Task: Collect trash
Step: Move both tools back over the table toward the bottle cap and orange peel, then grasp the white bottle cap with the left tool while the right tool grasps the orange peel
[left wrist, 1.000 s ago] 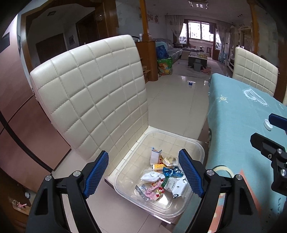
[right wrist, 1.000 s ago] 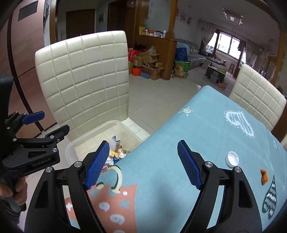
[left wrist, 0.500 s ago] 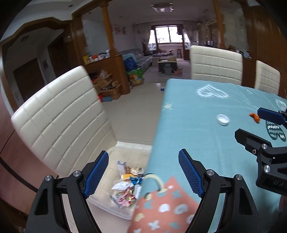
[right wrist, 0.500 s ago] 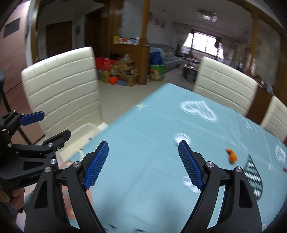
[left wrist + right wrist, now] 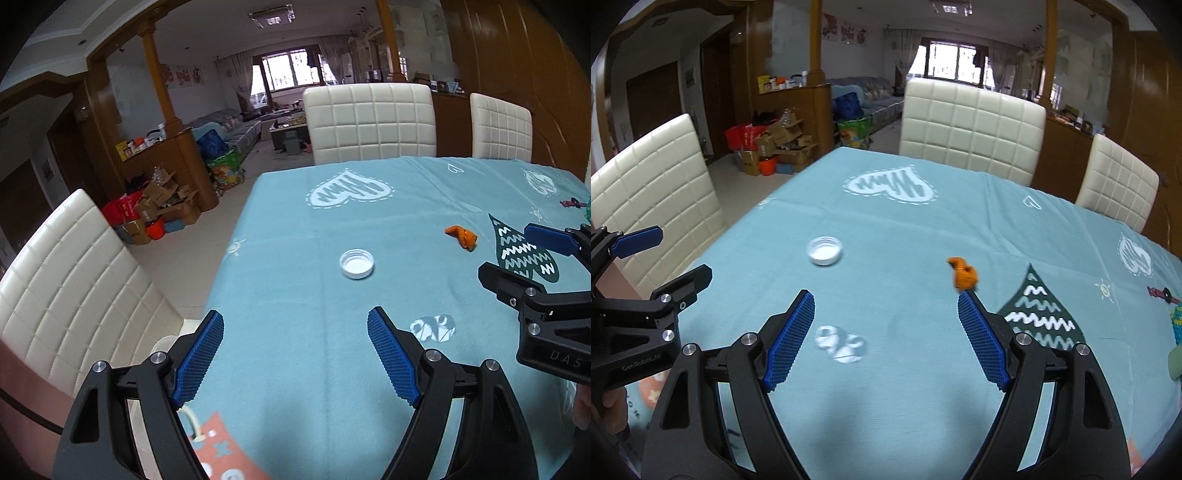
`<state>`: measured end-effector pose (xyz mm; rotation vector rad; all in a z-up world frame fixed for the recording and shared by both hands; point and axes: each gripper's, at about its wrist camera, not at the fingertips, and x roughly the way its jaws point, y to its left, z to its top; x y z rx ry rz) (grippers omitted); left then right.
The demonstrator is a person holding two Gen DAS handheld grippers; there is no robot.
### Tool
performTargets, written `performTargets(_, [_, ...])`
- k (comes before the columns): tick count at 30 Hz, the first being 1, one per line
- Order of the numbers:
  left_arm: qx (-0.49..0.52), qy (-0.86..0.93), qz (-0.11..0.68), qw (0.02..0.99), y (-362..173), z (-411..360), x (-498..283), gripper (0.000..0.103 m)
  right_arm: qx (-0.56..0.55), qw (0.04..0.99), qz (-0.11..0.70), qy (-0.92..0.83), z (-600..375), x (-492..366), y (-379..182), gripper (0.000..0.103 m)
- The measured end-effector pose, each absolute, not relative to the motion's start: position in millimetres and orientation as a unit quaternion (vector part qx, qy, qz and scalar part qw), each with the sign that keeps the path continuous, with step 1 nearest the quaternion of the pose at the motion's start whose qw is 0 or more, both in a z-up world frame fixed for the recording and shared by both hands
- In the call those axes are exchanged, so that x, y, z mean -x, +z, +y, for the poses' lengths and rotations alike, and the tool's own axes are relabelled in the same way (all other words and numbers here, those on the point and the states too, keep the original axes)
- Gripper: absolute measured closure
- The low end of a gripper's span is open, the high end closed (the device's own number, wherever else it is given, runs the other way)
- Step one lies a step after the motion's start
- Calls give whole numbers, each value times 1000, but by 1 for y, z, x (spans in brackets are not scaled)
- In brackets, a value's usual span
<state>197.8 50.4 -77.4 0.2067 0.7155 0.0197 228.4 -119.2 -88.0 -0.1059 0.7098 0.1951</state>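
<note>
At the bottom of each wrist view we see our black two-finger grippers with blue ribbed pads, the left gripper (image 5: 295, 354) and the right gripper (image 5: 885, 338), both spread wide with nothing between the pads. Beyond them, on the light blue patterned tablecloth (image 5: 905, 387), two pieces of trash remain: a round white plastic bottle cap (image 5: 825, 250) left of centre in the right view, and a small crumpled orange scrap (image 5: 964, 275) just past our right finger's tip. At the lower left of the left view, a sliver of clear plastic bin (image 5: 164, 341) peeks out beside the table. We judge collecting unfinished; white quilted chairs (image 5: 973, 127) stand behind.
</note>
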Motion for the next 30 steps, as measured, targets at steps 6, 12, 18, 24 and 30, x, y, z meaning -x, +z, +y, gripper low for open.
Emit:
performTargets(6, [-106, 2, 363, 926, -88, 28, -226, 25, 47, 930, 355, 85, -136, -254, -101, 23])
performTargets(12, [-105, -6, 378, 920, -103, 16, -256, 25, 24, 924, 376, 68, -153, -288, -116, 23])
performTargets(18, [-98, -15, 402, 910, -121, 8, -289, 25, 15, 916, 399, 44, -163, -317, -132, 23])
performTargets(24, [-94, -19, 418, 904, -135, 2, -313, 25, 21, 908, 418, 29, -165, -333, -149, 23])
performTargets(30, [-92, -11, 427, 900, -146, 5, -328, 25, 9, 895, 445, 23, -168, -344, -165, 24])
